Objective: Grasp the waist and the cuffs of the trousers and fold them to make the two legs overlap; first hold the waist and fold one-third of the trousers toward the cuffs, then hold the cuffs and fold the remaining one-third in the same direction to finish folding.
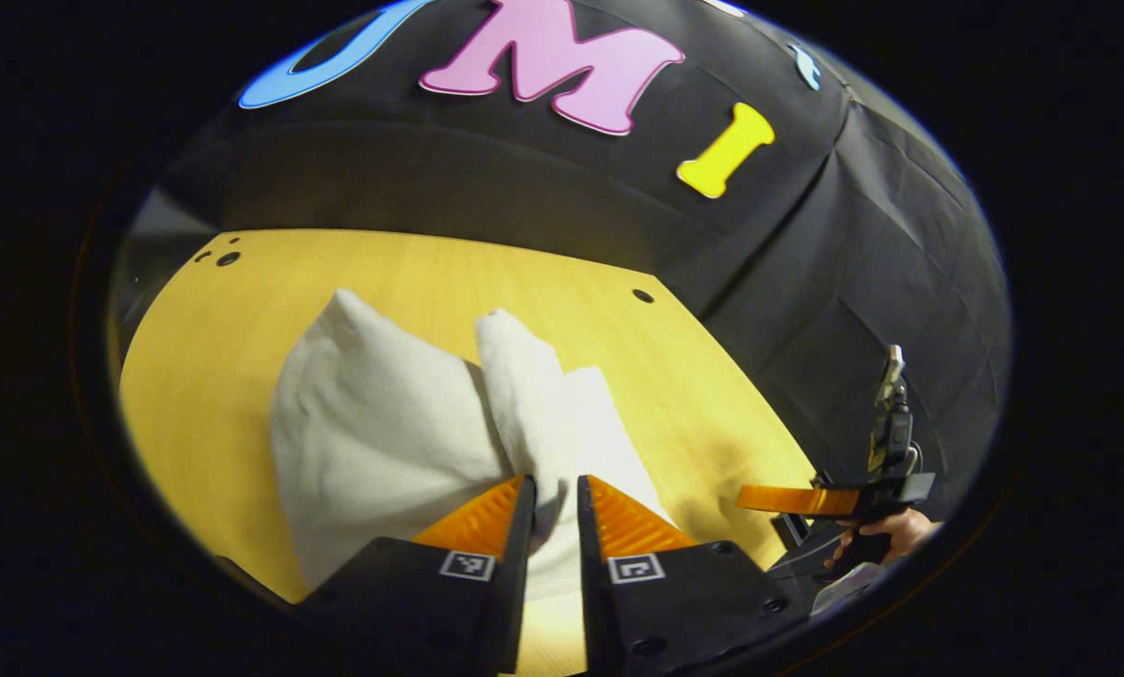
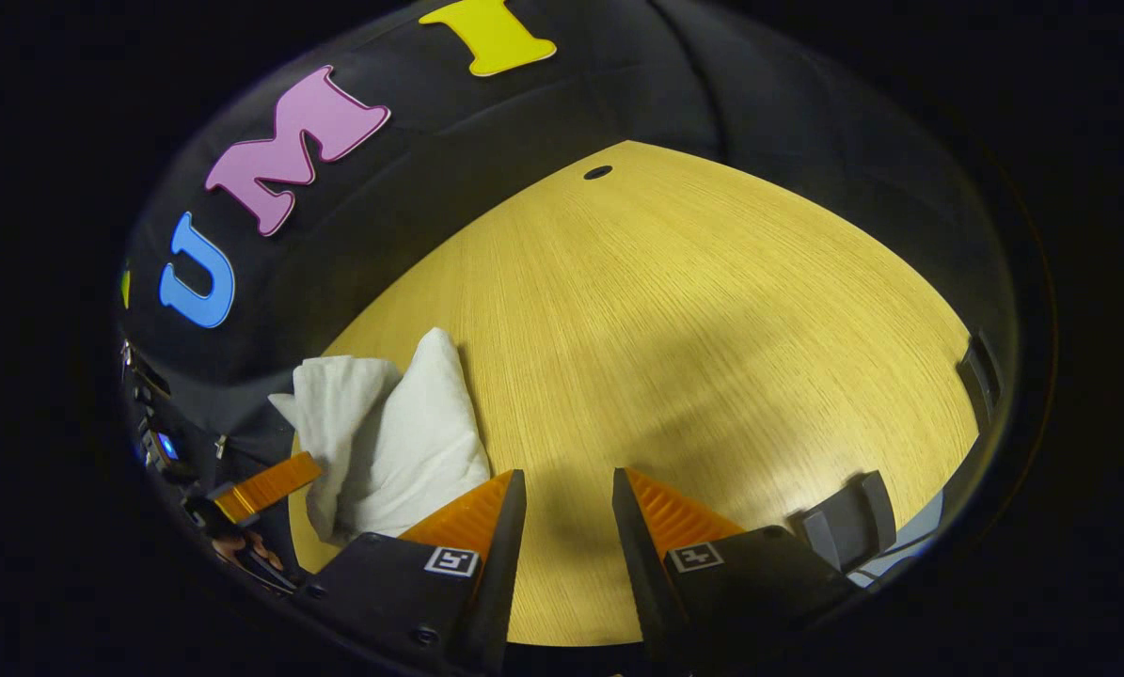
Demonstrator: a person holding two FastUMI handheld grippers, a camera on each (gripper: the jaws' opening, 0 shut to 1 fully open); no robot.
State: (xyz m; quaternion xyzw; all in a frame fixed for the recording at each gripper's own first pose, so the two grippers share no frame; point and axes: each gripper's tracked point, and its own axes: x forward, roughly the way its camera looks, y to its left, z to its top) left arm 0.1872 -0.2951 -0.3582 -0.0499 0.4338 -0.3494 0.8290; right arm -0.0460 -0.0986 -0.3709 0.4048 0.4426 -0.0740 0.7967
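My left tongs (image 1: 555, 508) pinch a bunched fold of the white trousers (image 1: 402, 432) near the bottom centre of the left gripper view; cloth fills the narrow gap between the two fingers, and both look pressed on it. My right tongs (image 2: 566, 512) are spread with nothing between them, hovering over bare wood at the bottom of the right gripper view, with the trousers (image 2: 392, 442) off at lower left.

The trousers lie on the yellow wooden table (image 1: 242, 310), centre-left in the left gripper view. I judge the folding well along: the cloth is already a short, thick bundle rather than a full-length garment, so the legs seem overlapped and at least one third folded. Whether I hold waist or cuffs I cannot tell. The final third, or just laying it flat and letting go, seems left.

The bundle's long axis runs from my left tongs up the frame toward the booth wall, with two rounded corners at its far end, the wider lobe on the left and a narrower ridge on the right.
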